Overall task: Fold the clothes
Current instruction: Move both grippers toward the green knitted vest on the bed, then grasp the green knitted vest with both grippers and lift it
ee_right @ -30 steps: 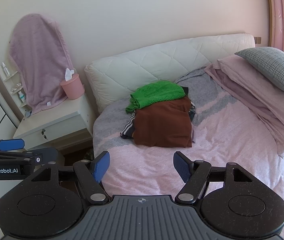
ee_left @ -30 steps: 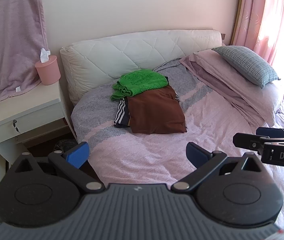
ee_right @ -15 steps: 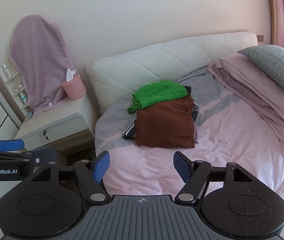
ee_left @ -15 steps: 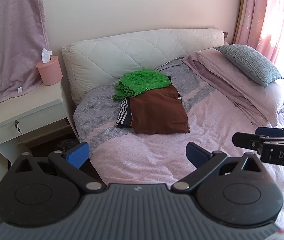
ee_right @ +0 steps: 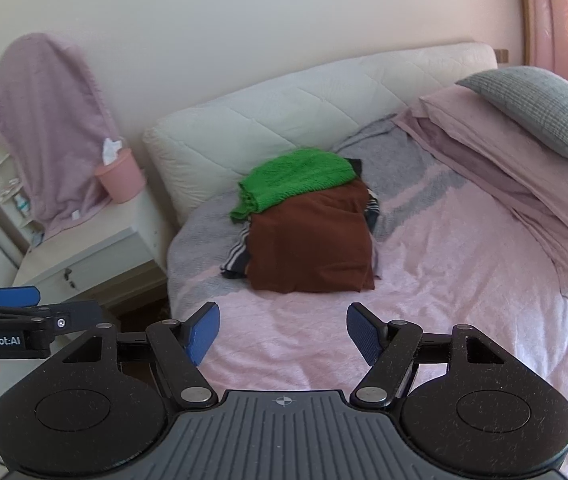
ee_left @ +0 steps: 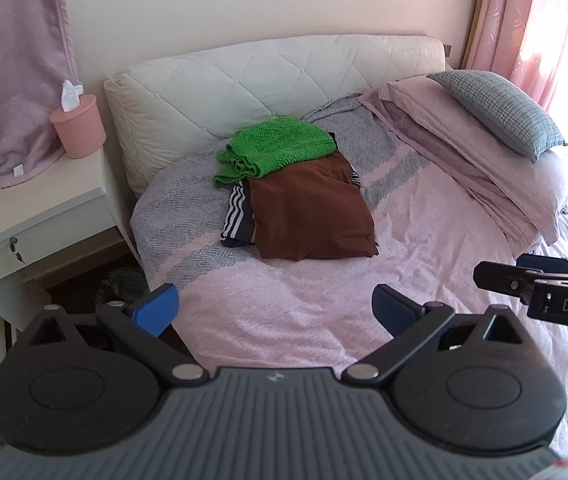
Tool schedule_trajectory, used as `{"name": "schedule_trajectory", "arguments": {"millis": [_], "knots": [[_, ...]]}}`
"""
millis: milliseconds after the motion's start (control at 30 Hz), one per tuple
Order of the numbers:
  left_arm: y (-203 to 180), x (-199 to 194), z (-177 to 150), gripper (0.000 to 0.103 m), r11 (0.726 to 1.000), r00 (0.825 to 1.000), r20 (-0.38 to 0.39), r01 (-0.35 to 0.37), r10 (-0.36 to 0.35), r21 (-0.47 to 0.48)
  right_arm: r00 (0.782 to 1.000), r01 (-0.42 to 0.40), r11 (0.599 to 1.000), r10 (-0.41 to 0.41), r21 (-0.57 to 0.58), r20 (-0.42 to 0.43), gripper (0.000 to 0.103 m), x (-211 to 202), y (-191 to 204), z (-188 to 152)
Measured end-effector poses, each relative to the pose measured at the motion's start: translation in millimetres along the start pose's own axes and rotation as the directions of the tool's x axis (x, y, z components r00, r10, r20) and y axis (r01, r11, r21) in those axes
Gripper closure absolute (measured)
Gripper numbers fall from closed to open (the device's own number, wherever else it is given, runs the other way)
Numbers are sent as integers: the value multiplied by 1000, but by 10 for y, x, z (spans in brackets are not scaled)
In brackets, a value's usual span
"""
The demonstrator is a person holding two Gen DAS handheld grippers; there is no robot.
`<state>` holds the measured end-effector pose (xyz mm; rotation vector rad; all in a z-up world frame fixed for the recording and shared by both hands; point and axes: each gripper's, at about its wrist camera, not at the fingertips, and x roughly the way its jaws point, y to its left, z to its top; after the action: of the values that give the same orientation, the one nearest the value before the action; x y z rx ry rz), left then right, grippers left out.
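A pile of clothes lies on the bed near the headboard: a brown garment (ee_left: 310,216) (ee_right: 310,250) in front, a green knit garment (ee_left: 274,148) (ee_right: 294,182) on its far side, and a dark garment with white stripes (ee_left: 236,222) (ee_right: 236,258) sticking out at the left. My left gripper (ee_left: 274,314) is open and holds nothing, short of the pile above the pink bedspread. My right gripper (ee_right: 282,332) is open too, also short of the pile. Each gripper shows at the edge of the other's view.
The bed (ee_left: 324,292) has a quilted white headboard (ee_left: 268,80), folded pink bedding with a grey pillow (ee_left: 500,108) at right. A white nightstand (ee_left: 24,216) with a pink tissue bin (ee_left: 78,126) stands left, under a hanging mauve towel (ee_left: 8,60). Pink curtains (ee_left: 540,28) hang far right.
Both grippers have moved a little forward, toward the bed, so the clothes pile looks slightly larger. Both stay open.
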<state>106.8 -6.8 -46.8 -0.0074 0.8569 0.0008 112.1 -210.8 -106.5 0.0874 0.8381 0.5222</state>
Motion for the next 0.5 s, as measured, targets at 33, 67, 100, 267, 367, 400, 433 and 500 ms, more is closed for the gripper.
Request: {"name": "schedule_trajectory", "arguments": {"millis": [33, 67, 100, 267, 367, 400, 433, 500], "knots": [[20, 70, 28, 2, 1000, 1000, -4, 3, -3, 0, 1000, 3, 1000, -3, 10, -1, 36, 58, -14, 26], [61, 145, 61, 2, 1000, 1000, -10, 8, -8, 1, 1000, 7, 1000, -7, 18, -1, 36, 124, -24, 50], [114, 223, 96, 2, 1000, 1000, -15, 15, -14, 3, 1000, 8, 1000, -8, 24, -2, 36, 193, -27, 79], [386, 727, 374, 2, 999, 999, -36, 34, -33, 25, 999, 28, 997, -27, 66, -23, 36, 705, -46, 269], [577, 1122, 623, 4, 998, 997, -61, 55, -53, 37, 998, 52, 994, -47, 94, -51, 36, 1118, -39, 432], [643, 1253, 712, 5, 997, 996, -69, 61, -58, 40, 996, 65, 993, -59, 103, -59, 36, 1264, -34, 497], [705, 1386, 801, 5, 997, 995, -75, 66, -63, 41, 995, 80, 991, -73, 107, -69, 36, 1421, -30, 572], [823, 1663, 983, 5, 996, 993, -96, 78, -73, 48, 992, 109, 987, -101, 114, -79, 36, 1707, -8, 733]]}}
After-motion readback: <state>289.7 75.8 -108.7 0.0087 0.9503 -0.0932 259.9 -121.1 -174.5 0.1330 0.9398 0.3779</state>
